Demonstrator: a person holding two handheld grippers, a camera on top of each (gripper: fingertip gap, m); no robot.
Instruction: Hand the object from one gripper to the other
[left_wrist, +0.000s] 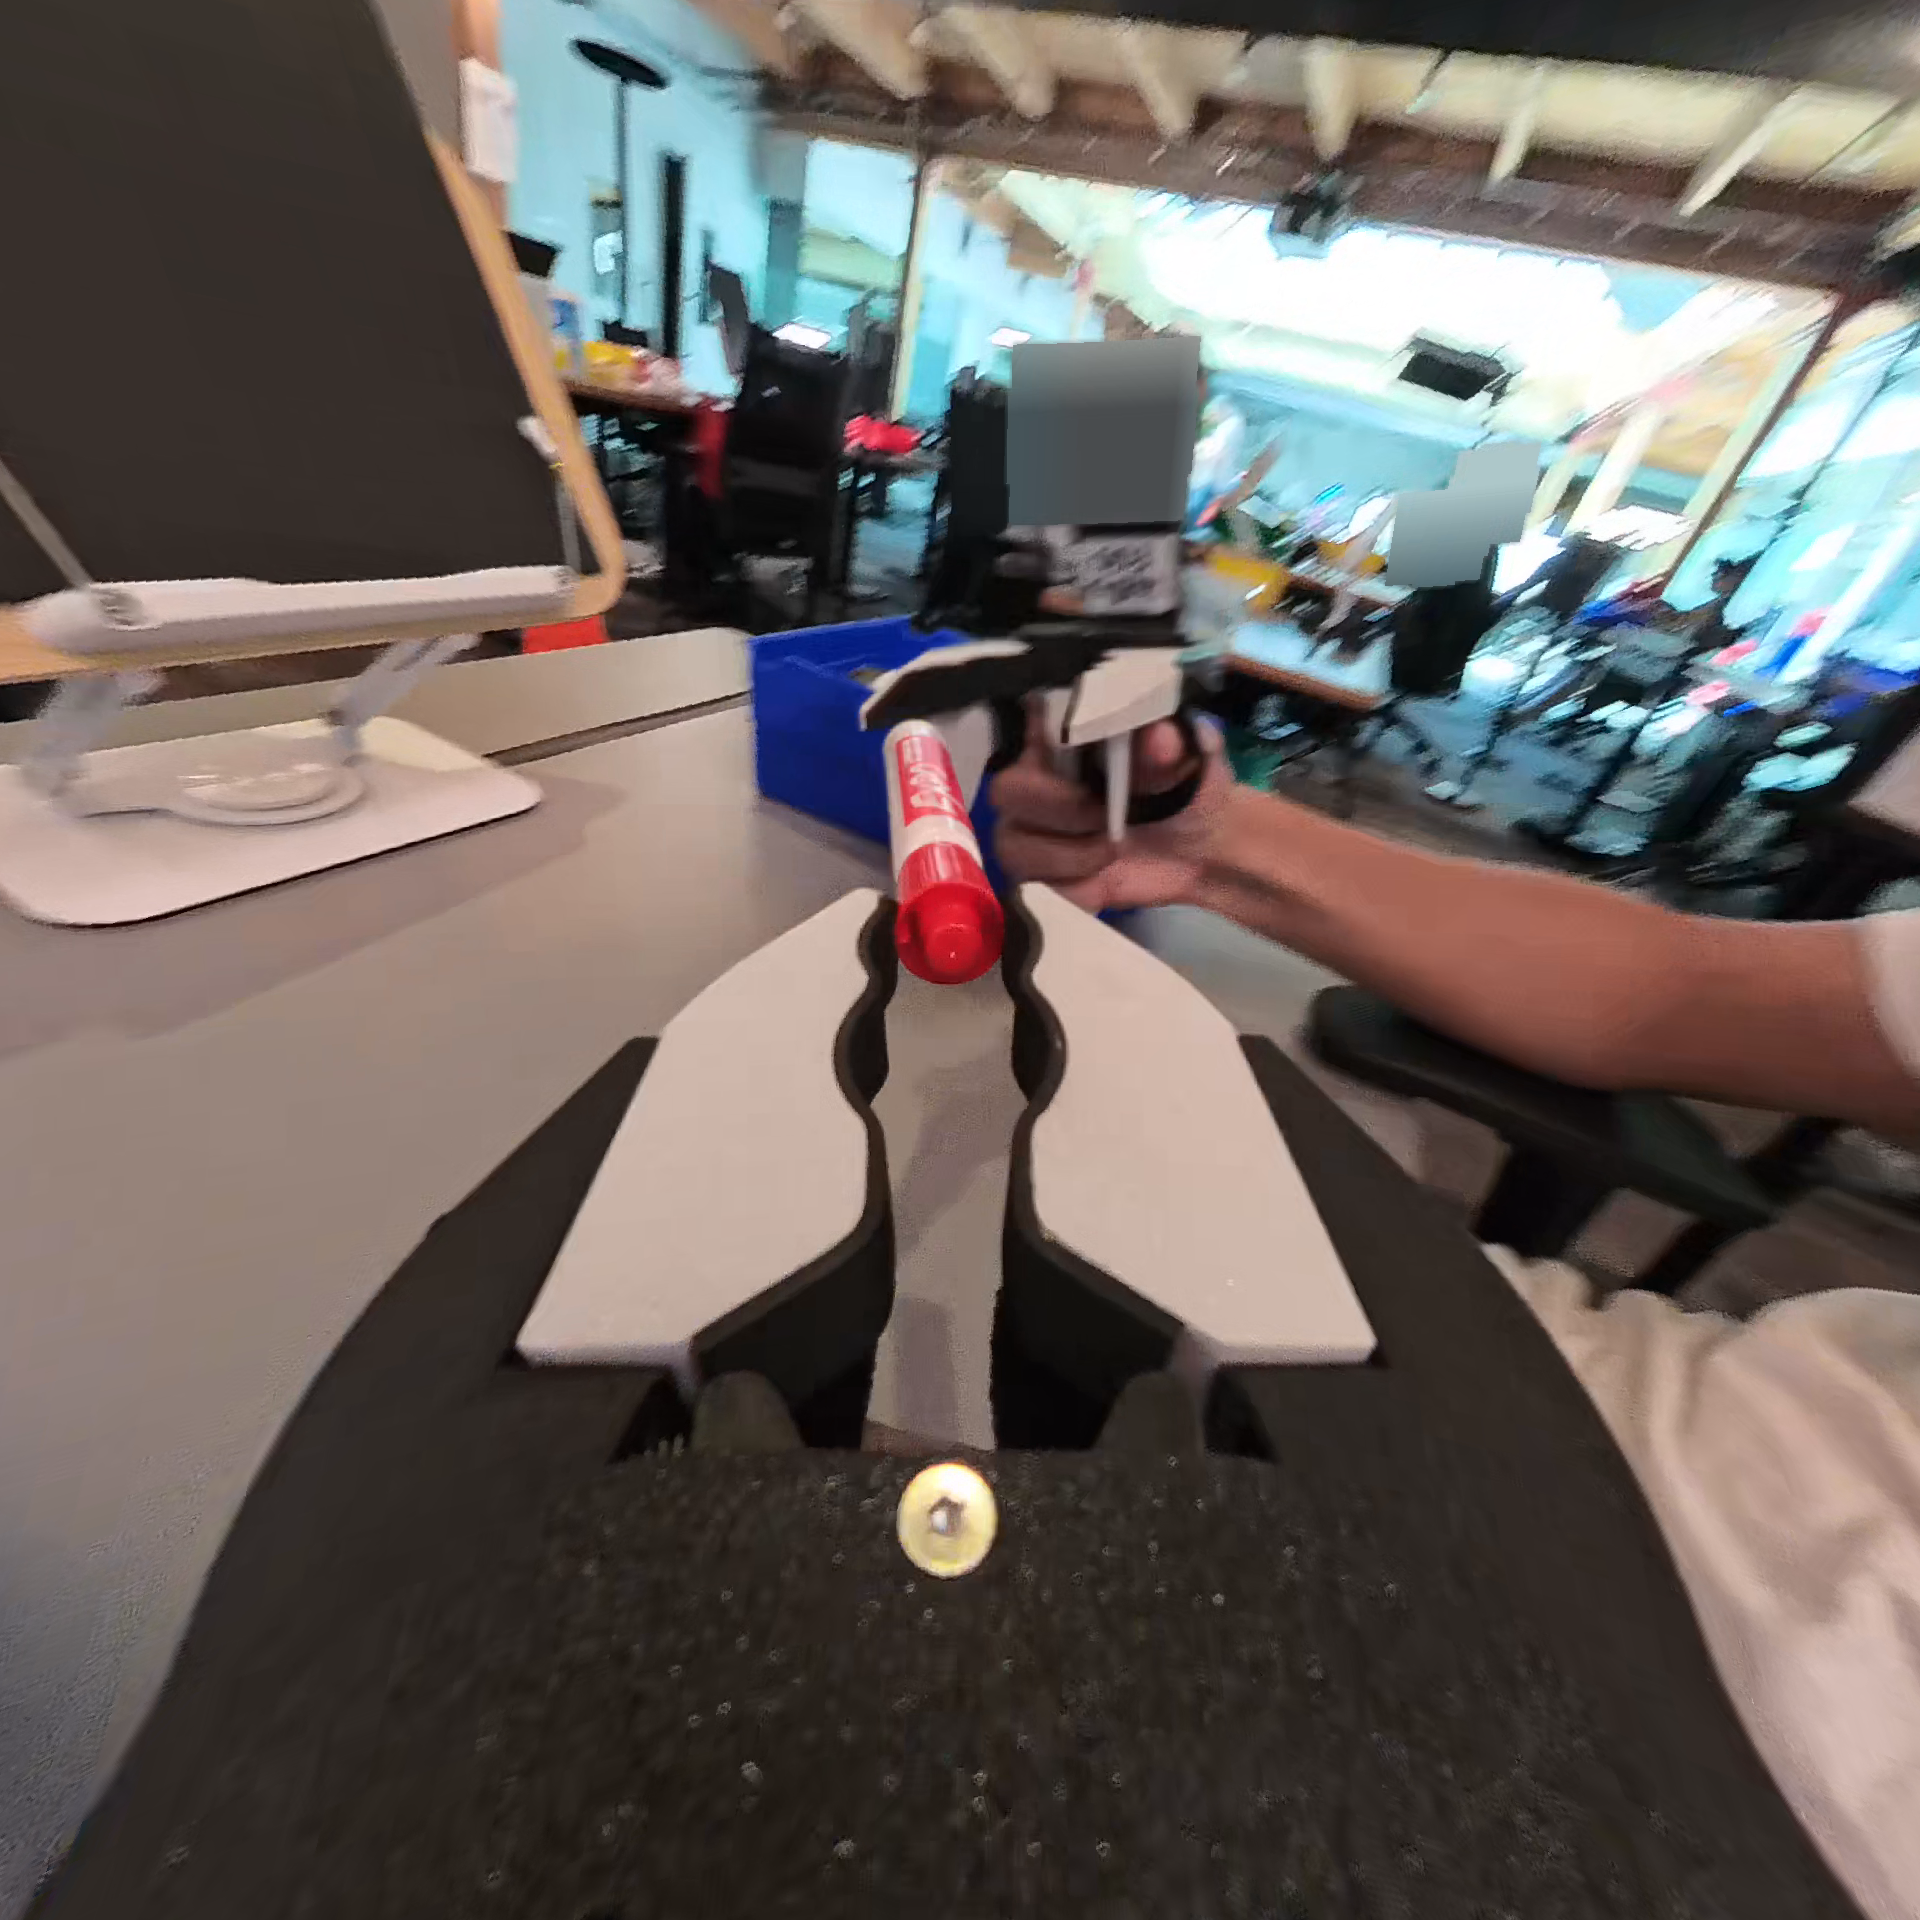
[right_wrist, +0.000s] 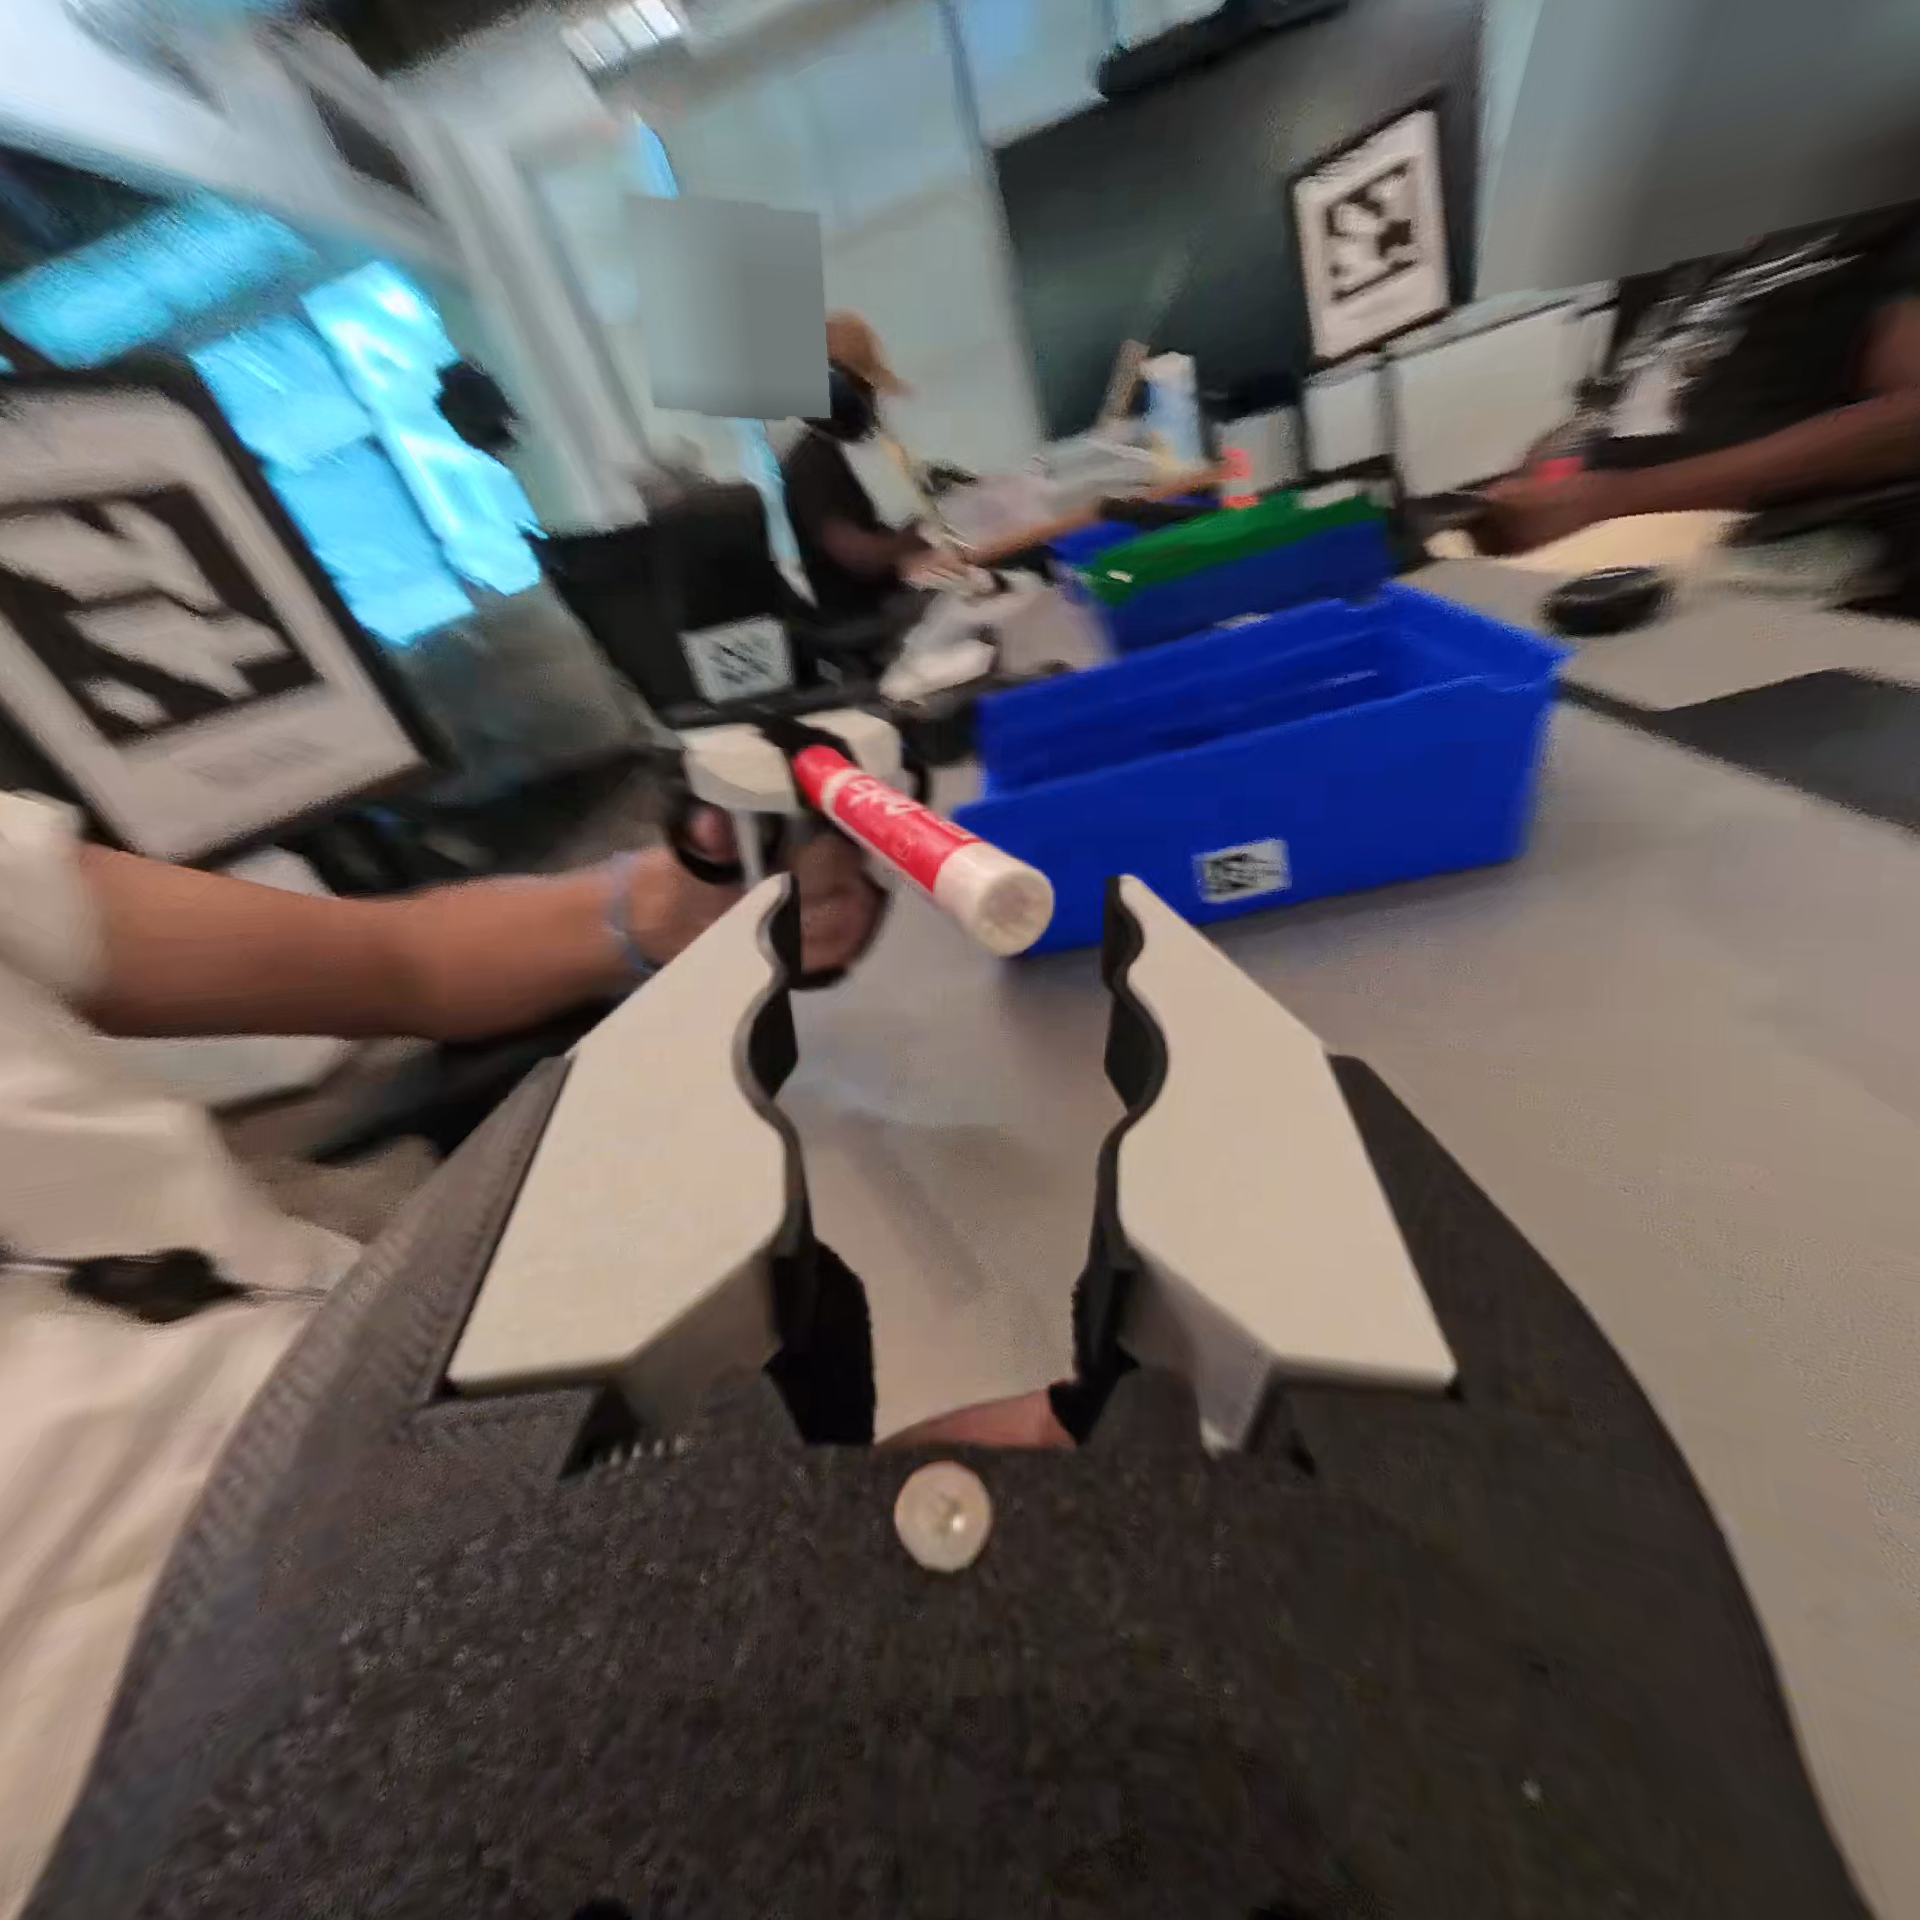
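A marker (left_wrist: 935, 831) with a red cap and a white barrel is held in the air above the grey table (left_wrist: 312, 1091). My left gripper (left_wrist: 948, 904) is shut on its red cap end. The barrel points away, toward my right gripper (left_wrist: 966, 675), which a hand holds. In the right wrist view the marker (right_wrist: 914, 842) slants toward me, its white end level with my fingertips. My right gripper (right_wrist: 951, 894) is open wide and does not touch the marker. The left gripper (right_wrist: 790, 758) shows blurred at the marker's far end.
A blue bin (right_wrist: 1299, 748) stands on the table just behind the handover spot and also shows in the left wrist view (left_wrist: 810, 727). A second blue bin (right_wrist: 1247, 571) and a black puck (right_wrist: 1605, 601) lie farther back. A tablet stand (left_wrist: 260, 790) is on the left. Spacing between my two grippers at the tips: around 10 centimetres.
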